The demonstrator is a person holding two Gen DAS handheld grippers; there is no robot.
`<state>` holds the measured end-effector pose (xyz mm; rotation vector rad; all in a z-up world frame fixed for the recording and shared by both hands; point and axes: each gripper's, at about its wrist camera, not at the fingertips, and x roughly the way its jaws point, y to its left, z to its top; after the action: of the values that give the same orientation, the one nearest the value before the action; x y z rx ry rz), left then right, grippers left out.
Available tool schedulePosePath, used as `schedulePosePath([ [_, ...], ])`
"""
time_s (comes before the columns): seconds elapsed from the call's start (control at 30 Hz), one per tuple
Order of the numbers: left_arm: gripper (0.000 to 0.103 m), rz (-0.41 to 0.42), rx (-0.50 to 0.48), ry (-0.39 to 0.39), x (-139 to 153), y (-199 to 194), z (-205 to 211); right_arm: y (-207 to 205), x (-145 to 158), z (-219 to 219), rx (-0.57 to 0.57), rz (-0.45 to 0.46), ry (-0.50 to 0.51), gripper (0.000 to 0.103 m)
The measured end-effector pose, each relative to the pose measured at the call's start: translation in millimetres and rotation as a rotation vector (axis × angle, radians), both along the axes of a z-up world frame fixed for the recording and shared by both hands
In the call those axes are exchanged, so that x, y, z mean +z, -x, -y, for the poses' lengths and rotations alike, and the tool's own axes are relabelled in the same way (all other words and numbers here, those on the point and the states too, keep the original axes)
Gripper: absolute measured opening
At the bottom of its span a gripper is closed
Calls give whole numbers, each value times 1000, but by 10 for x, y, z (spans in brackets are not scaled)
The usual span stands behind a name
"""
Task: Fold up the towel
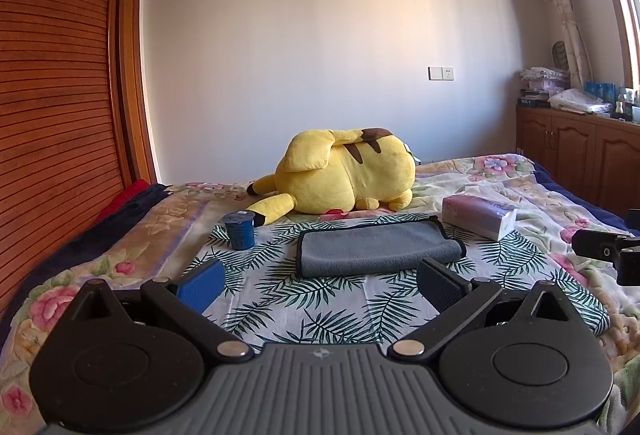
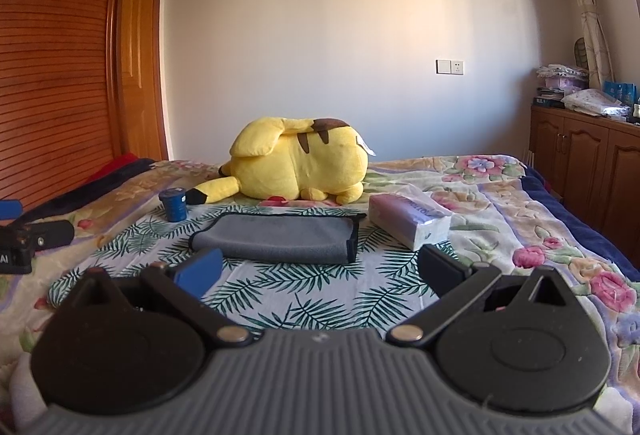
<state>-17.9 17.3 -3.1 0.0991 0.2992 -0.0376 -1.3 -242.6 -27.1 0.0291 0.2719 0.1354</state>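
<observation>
Both grippers, left (image 1: 320, 285) and right (image 2: 320, 273), hovered with jaws spread wide and nothing between them. Just beyond their fingertips, the folded grey towel (image 1: 376, 247) lay on the leaf-print cloth (image 1: 280, 299), untouched.

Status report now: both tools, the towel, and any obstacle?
Left tool open, empty. Right tool open, empty. Grey towel lies folded on the leaf-print cloth, untouched. Blue cup and tissue pack flank it, apart.

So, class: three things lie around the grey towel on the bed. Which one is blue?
The small cup, standing left of the towel. The plush toy is yellow; the tissue pack is pale purple and white.
</observation>
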Motion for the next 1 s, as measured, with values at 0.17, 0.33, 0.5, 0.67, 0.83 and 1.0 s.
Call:
schedulePosePath([
  [0.17, 103, 0, 0, -1, 0, 0, 2, 0, 1, 4, 0, 0, -1, 103],
  [0.33, 103, 0, 0, -1, 1, 1, 4, 2, -1, 5, 0, 0, -1, 103],
  [0.5, 103, 0, 0, -3, -15, 13, 5, 0, -3, 9, 0, 0, -1, 103],
  [0.67, 103, 0, 0, -4, -15, 13, 7, 4, -7, 12, 0, 1, -1, 103],
  [0.83, 103, -1, 0, -3, -15, 13, 10, 4, -10, 13, 0, 1, -1, 103],
  [1.0, 103, -1, 0, -4, -14, 13, 12, 5, -12, 16, 0, 1, -1, 103],
])
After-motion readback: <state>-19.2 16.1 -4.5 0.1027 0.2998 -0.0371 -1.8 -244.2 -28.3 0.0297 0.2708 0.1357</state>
